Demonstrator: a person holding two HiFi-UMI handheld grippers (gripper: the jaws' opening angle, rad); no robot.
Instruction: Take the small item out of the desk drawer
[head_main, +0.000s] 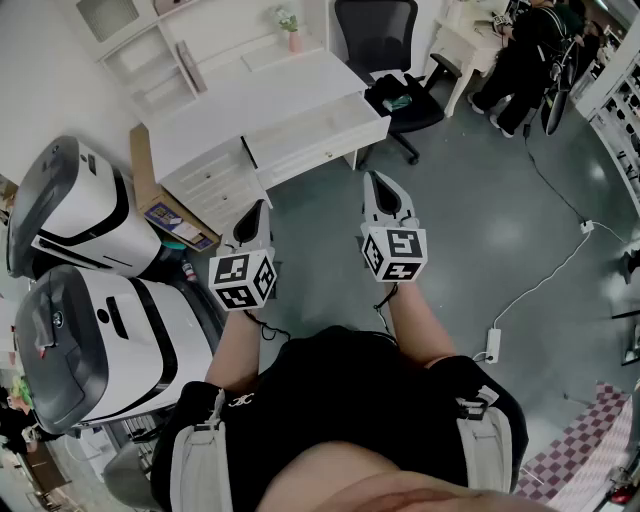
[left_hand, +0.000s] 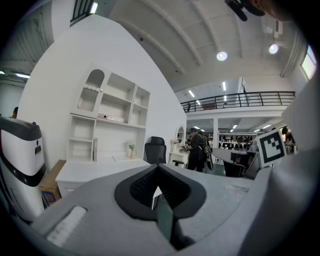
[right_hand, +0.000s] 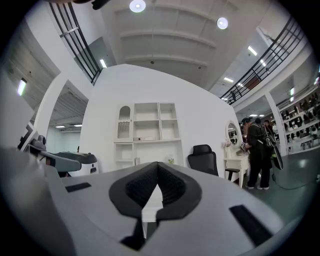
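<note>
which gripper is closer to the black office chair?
Right. The right gripper points almost at the black office chair, short of it; the left gripper is farther left, facing the desk.

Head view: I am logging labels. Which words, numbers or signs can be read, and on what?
No text is readable.
On the marker cube of the left gripper and the marker cube of the right gripper: square black-and-white patterns, no letters.
On the brown cardboard box with blue print: too small to read.
On the person's black shirt: a white mark, blurred.
</note>
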